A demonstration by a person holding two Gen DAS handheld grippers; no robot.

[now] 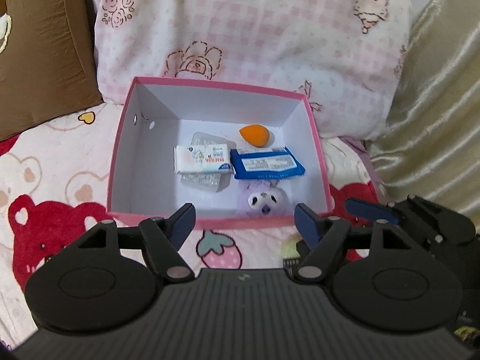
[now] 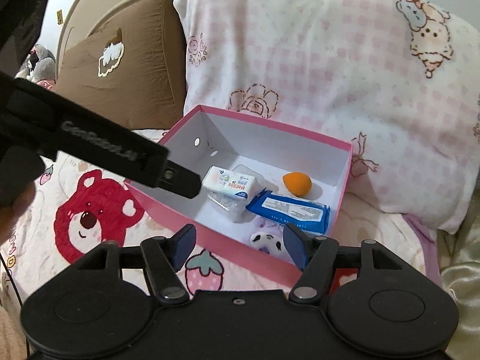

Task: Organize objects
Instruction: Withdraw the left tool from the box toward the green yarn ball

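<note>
Only right wrist view shows left gripper (image 2: 180, 184) over box (image 2: 168, 207).

The plush (image 1: 264, 199) is half hidden behind the box's (image 1: 126, 138) near wall. A clear packet (image 1: 200, 180) lies mostly under the white pack (image 1: 203, 159), its print unreadable. The brown pillow (image 1: 39, 48) is cut off at the left edge.

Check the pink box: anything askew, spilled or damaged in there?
Nothing spilled or damaged. In the pink box, the white tissue pack lies stacked on a clear packet, and the blue wipes pack partly covers the purple plush toy. The orange sponge sits alone.
</note>
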